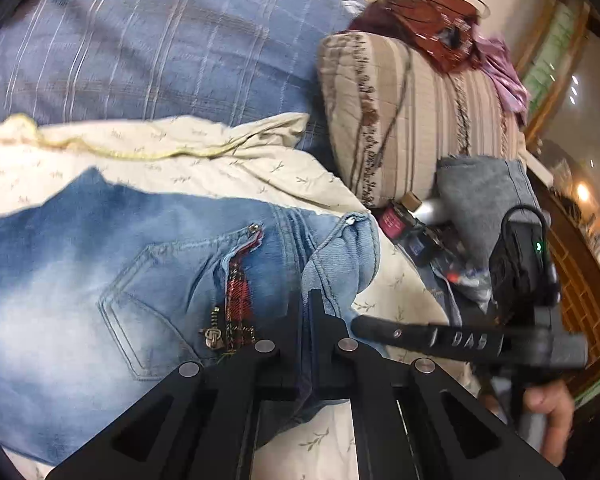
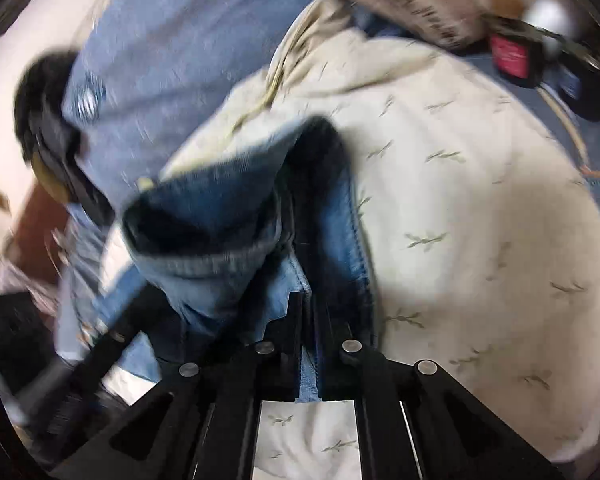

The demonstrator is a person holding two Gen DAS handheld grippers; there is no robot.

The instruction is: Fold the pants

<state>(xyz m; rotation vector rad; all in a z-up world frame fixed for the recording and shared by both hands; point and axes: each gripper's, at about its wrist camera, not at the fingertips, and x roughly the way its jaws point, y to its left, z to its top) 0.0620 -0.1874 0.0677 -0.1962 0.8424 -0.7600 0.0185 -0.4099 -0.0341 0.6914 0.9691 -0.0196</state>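
Light blue washed jeans (image 1: 80, 272) lie on a cream leaf-print sheet (image 1: 204, 168), back pocket and a red plaid zip patch (image 1: 238, 296) showing. My left gripper (image 1: 306, 308) is shut on the waistband edge of the jeans. The right gripper's black body (image 1: 460, 340) reaches in from the right, close beside mine. In the right wrist view, my right gripper (image 2: 306, 304) is shut on a bunched fold of the jeans (image 2: 220, 232), lifted a little above the sheet (image 2: 460, 240). That view is blurred.
A blue checked blanket (image 1: 160, 40) lies behind the jeans. A striped beige cushion (image 1: 412, 120) with red and purple cloth on top stands at the right. A grey folded cloth (image 1: 484, 196) and small bottles (image 1: 404, 220) sit beside it.
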